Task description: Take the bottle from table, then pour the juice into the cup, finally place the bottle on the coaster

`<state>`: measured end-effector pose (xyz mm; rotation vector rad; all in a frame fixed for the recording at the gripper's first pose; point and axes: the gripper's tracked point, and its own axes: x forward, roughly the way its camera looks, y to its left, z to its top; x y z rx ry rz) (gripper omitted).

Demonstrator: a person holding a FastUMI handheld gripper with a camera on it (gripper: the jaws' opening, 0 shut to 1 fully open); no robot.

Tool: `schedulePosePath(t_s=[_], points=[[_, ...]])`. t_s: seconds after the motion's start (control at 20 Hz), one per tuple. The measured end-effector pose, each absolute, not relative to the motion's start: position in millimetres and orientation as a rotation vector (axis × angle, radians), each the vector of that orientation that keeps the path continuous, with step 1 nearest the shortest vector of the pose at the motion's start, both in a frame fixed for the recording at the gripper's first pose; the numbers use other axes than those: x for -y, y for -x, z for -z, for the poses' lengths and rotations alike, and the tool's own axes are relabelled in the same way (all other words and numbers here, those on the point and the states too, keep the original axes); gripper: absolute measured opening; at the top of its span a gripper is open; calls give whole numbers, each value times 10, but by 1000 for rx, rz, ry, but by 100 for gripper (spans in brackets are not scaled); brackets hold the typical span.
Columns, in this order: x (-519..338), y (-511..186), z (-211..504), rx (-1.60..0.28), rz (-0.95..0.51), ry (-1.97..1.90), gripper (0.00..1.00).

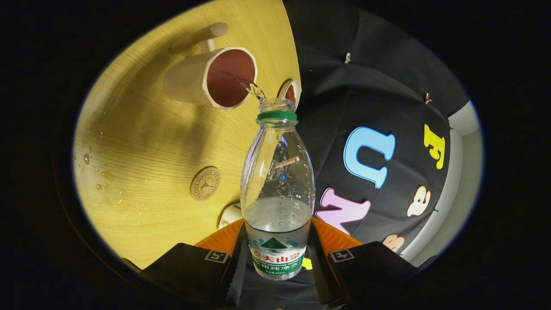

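One round yellow wood-grain table [142,142] is seen, scattered with water drops; one clear plastic bottle with a green neck ring [277,189] is clamped low, at its label, between the two black fingers of the gripper [277,262], tilted so a thin stream leaves its open mouth into one cream faceted cup with a dark red inside [215,77]; one round wooden coaster [205,184], stamped with a mark too small to read, lies apart from the cup; the bottle's green-and-white label is not read off.
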<state>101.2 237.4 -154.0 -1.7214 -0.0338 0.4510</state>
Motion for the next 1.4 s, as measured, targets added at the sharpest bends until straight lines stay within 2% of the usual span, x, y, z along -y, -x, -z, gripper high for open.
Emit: schedulePosePath(t_s=[0.85,1.15,1.4], points=[[-2554,-1172,1366,123,-450,1923,69],[-2682,-1175,1218,260,-432,2033,69],[-2700,-1142,1204,296,-433,2064,69]])
